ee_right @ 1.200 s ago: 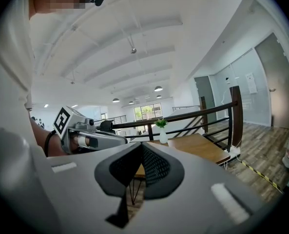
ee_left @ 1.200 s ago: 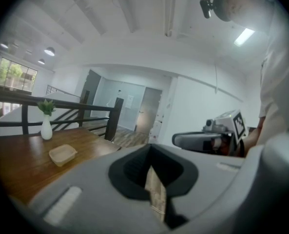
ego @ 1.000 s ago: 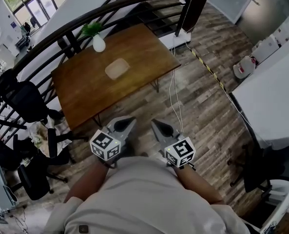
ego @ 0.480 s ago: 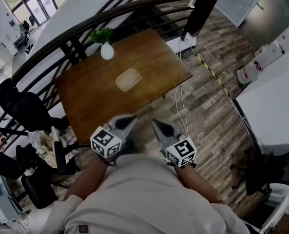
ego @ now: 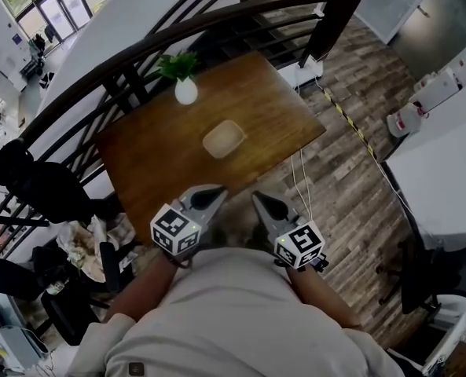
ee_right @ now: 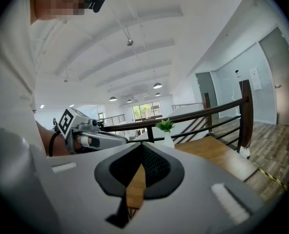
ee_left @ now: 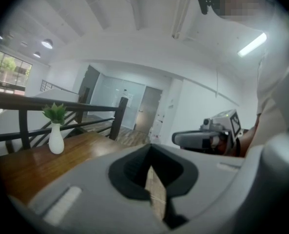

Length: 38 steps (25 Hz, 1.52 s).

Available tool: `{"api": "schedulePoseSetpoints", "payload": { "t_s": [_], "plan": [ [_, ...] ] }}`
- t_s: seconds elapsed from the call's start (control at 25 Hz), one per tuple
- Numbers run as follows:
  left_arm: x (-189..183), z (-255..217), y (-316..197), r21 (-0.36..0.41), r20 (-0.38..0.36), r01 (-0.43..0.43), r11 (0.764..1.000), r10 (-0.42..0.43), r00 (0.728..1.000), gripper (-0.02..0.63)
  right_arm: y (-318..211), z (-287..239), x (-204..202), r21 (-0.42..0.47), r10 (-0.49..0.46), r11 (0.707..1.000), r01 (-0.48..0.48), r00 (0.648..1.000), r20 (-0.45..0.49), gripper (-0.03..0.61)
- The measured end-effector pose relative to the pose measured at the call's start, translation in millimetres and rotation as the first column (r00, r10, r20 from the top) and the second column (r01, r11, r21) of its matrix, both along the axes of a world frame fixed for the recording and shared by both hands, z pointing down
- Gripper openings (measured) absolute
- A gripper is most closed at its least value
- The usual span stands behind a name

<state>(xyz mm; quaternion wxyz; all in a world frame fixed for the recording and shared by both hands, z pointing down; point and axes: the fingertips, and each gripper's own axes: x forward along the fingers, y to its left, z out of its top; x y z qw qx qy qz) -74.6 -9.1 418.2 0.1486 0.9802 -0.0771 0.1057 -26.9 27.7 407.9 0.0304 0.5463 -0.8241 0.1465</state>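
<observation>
One shallow tan rectangular dish (ego: 223,139) lies near the middle of the brown wooden table (ego: 150,167). It is the thing nearest to both grippers, though well apart from them. Its material is hard to judge from the head view; it may be wood or moulded pulp. Beyond it, near the table's far edge, a white bulb-shaped vase with a green plant (ego: 185,91) stands upright, apart from the dish.

The left gripper (ego: 210,195) and the right gripper (ego: 258,201) hang side by side in the air before the person's chest. They are about level with the table's near edge, and their tips point towards the table. Each gripper's own view shows its jaws drawn together to a thin slit, with nothing between them.

Compared with a second ago, the table, dish and vase sit lower in the head view and closer to the gripper tips, while the grippers keep the same pose. In the left gripper view the vase looks larger, and the dish has slipped out of sight below the gripper's body. The person has moved nearer, so the gap to the dish is smaller, but nothing is touched.

A dark curved railing (ego: 138,47) runs behind the table. Black office chairs (ego: 40,191) stand at the left, and wood-plank floor (ego: 350,187) spreads to the right.
</observation>
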Motion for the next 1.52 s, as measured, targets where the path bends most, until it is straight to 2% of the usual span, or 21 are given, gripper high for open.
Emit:
{"api": "schedulePoseSetpoints", "payload": {
  "t_s": [0.32,0.72,1.12,1.52],
  "plan": [
    [-0.6,6.0,-23.7,-0.013,-0.003,-0.010,1.000,0.009,1.000,0.003,-32.9,8.1,6.4,-0.014,-0.001,1.000,0.001,1.000,0.011,0.006],
    [1.1,15.3,-72.1,-0.040,0.005,0.064,0.997,-0.064,0.998,0.003,-88.2,16.7,21.5,-0.029,-0.047,0.998,0.048,0.999,0.021,0.006],
    [41.8,22.7,-129.1,-0.056,0.010,0.126,0.990,-0.126,0.992,0.003,-152.0,23.4,66.9,-0.043,-0.102,0.994,0.103,0.994,0.027,0.006],
    [92.2,34.3,-180.3,-0.074,0.047,0.248,0.966,-0.245,0.968,0.003,-211.4,33.8,123.1,-0.075,-0.218,0.972,0.223,0.974,0.063,0.017]
  ]
}}
